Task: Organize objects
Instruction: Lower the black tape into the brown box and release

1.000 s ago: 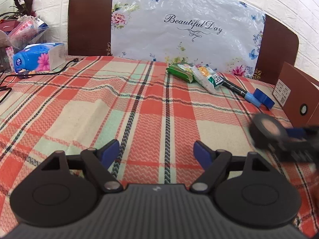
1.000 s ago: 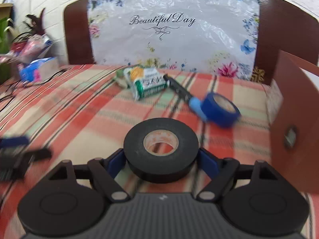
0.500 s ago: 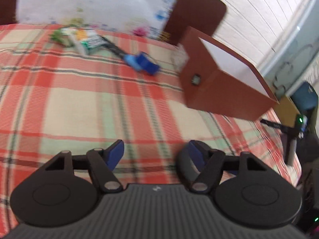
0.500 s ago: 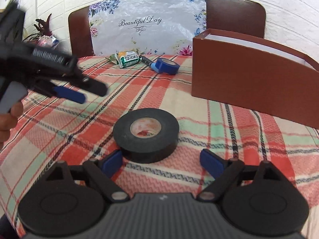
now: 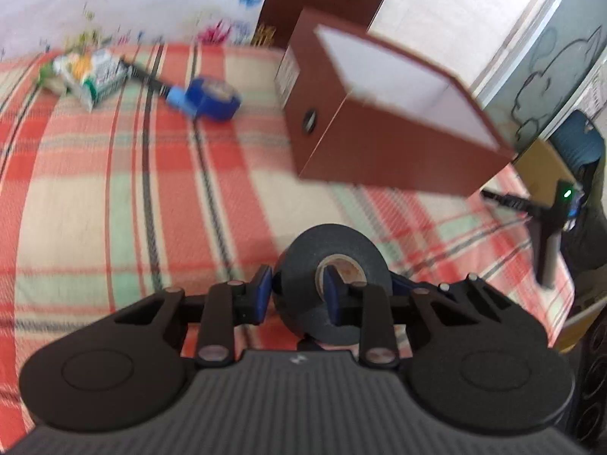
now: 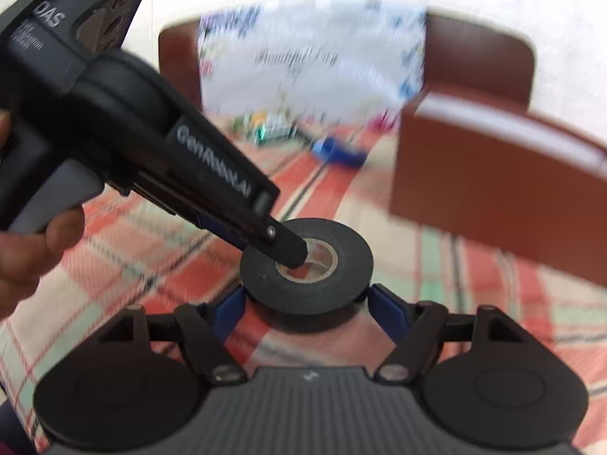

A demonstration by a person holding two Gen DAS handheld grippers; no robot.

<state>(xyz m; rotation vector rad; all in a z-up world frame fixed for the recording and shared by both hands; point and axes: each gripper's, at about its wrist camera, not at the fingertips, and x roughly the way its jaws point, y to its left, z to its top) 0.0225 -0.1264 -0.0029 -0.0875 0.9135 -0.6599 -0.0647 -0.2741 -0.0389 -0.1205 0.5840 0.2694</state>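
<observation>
The black roll of electrical tape [image 5: 334, 265] is pinched through its wall by the closing left gripper [image 5: 297, 295], one finger seen in the core. Only the right view shows the closing right gripper [image 6: 306, 309] flanking the roll; contact is blurred.

Both handheld tools are built of matte black plastic with ribbed bodies, round discs, silver screws and blue finger pads. The left gripper [image 6: 292, 256] is lettered "GenRobot.AI" in white, with a grey trigger; the right gripper [image 6: 305, 309] is alike.
</observation>
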